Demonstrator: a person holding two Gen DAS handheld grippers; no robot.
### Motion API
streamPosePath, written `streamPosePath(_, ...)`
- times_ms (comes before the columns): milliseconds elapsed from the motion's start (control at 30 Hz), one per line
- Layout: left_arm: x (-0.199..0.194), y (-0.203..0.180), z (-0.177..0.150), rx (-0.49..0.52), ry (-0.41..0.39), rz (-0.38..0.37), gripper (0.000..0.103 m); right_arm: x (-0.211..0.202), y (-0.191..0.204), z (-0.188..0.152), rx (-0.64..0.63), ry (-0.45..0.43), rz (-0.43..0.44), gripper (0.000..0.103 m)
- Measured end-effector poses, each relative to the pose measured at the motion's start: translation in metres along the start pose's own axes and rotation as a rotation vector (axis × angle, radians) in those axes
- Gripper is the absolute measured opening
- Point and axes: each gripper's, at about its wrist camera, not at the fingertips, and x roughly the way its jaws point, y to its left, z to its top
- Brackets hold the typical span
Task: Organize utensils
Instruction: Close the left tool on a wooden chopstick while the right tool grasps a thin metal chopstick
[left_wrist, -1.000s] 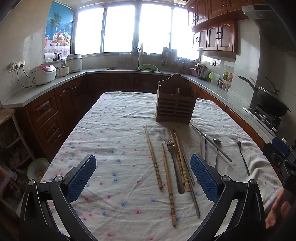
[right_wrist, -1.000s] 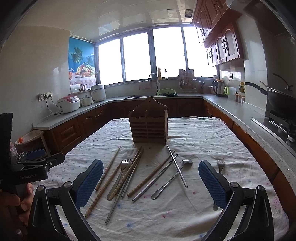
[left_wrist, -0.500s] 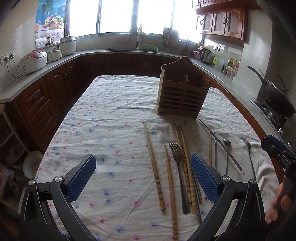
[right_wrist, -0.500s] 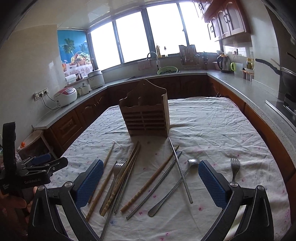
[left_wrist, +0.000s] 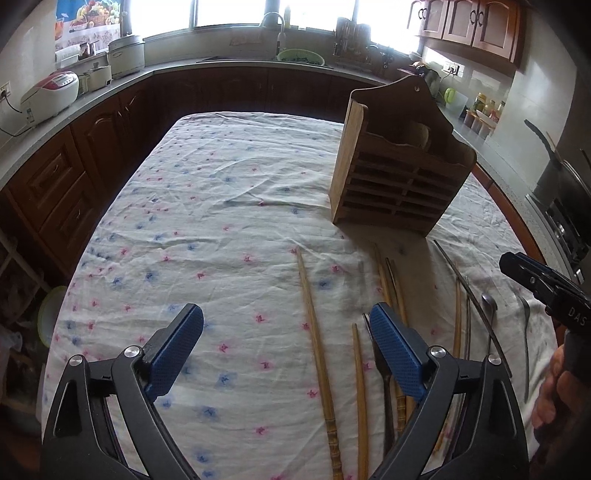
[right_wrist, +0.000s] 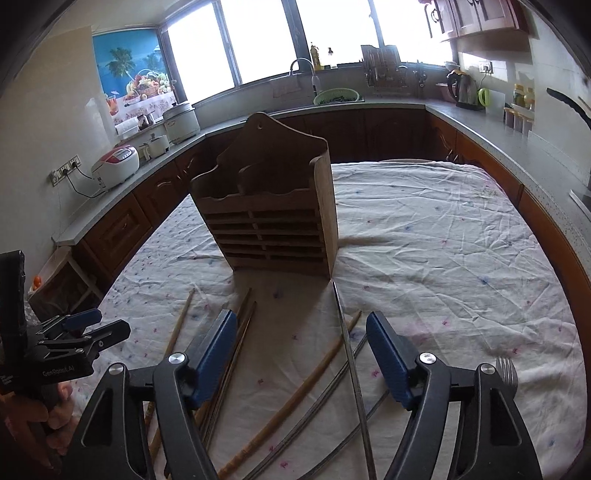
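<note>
Two grippers are mine, and both have their fingers spread wide with nothing held.

The biggest thing is the table cloth (right_wrist: 443, 236). On it stands the wooden utensil holder (right_wrist: 273, 214), upright, with open pockets at its top. I use it as my landmark.

All the long things lie flat on my side of the holder, and most point toward it like arrows. So their long way runs from me to the holder.

My right gripper (right_wrist: 301, 354) is closest to them. A metal chopstick (right_wrist: 349, 350) runs right between its fingers, and its far tip stops just in front of the holder's right corner. A wooden chopstick (right_wrist: 314, 373) lies there too, slanted, and seems to pass under the metal one.

My left gripper (left_wrist: 286, 347) hangs off to the holder's left side. One wooden chopstick (left_wrist: 314, 332) lies between its fingers, nearer the right finger.

A fork (right_wrist: 506, 371) peeks out beside my right gripper, apart from the rest.

I think the right gripper should go down and pinch first, across the metal chopstick.
</note>
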Motion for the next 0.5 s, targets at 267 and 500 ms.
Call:
streamPosePath(267, 0.048, -0.003, 0.023, 0.02, 0.09, -0.045, 0.083, 0.061, -0.02, 0.017, 0.007, 0.12, -0.022, 0.059)
streamPosePath(500, 0.087, -0.01, 0.033, 0.045, 0.187, -0.07, 0.06, 0.1, -0.033, 0.022, 0.023, 0.198, -0.029, 0.045)
